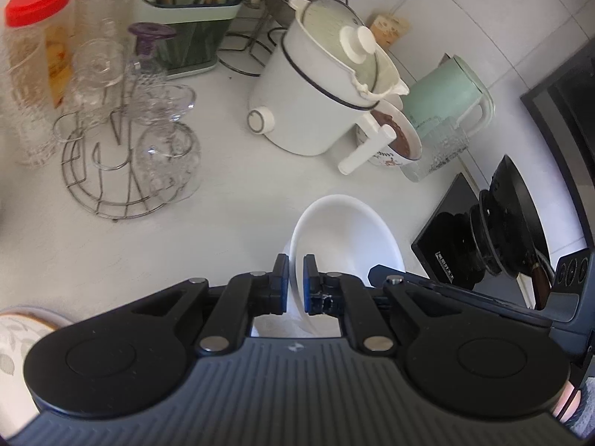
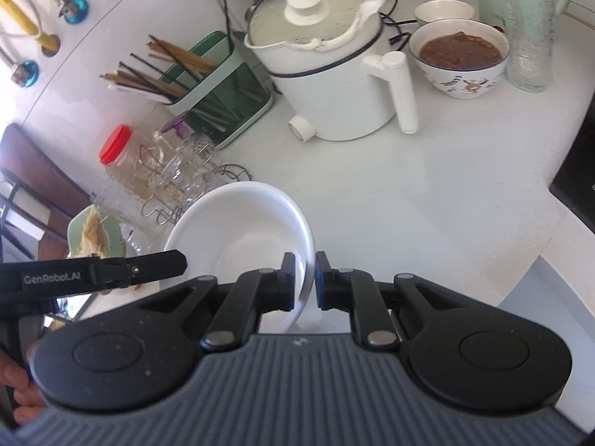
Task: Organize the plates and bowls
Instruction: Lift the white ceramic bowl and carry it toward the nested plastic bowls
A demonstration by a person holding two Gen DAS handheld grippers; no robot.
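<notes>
A plain white bowl (image 1: 346, 230) (image 2: 241, 223) hangs tilted above the white counter, held between both grippers. My left gripper (image 1: 295, 260) is shut on its near rim, the blue pads pinching the thin wall. My right gripper (image 2: 305, 260) is shut on the opposite rim of the same bowl. In the right wrist view the left gripper's black finger (image 2: 111, 273) reaches the bowl's left side. The bowl is empty inside. Its underside is hidden.
A white electric pot (image 1: 308, 104) with a lid stands behind, beside a bowl of brown food (image 2: 459, 55) and a green kettle (image 1: 446, 93). A wire rack of glasses (image 1: 122, 148), a utensil holder (image 2: 219, 85) and a red-capped jar (image 1: 33, 44) sit left. A black stove (image 1: 483, 230) lies right.
</notes>
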